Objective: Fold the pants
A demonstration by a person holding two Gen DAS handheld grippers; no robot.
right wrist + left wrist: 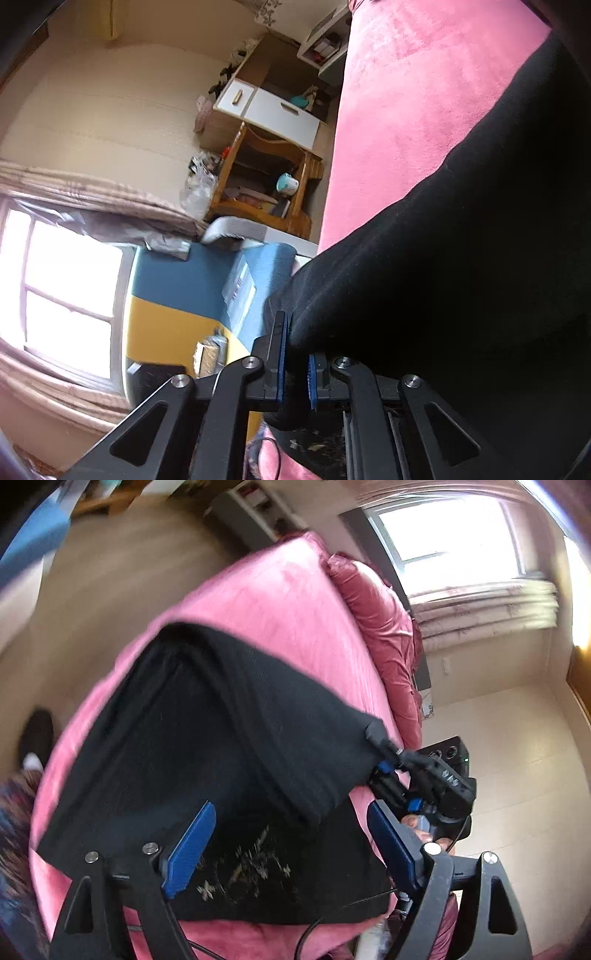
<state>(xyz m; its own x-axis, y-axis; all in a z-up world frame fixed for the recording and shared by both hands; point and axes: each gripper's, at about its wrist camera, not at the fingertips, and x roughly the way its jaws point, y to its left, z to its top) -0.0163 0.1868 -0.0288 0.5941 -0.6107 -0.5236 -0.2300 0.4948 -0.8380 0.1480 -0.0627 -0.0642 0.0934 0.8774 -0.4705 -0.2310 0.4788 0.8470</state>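
Black pants [207,746] lie on a pink bed cover [280,590], partly folded over, with a pale floral print near the lower edge. My left gripper [291,845] is open and empty above the printed part, blue pads wide apart. My right gripper [376,734] shows in the left wrist view, shut on a raised corner of the pants. In the right wrist view the right gripper [295,354] pinches a fold of the black pants [443,277] between its blue pads, lifted over the pink cover [406,92].
A pink pillow [380,627] lies at the bed's far side. A bright window [450,535] and beige floor [517,775] are beyond. A wooden shelf unit [266,184], white drawers [273,107] and a blue and yellow panel [184,295] stand beside the bed.
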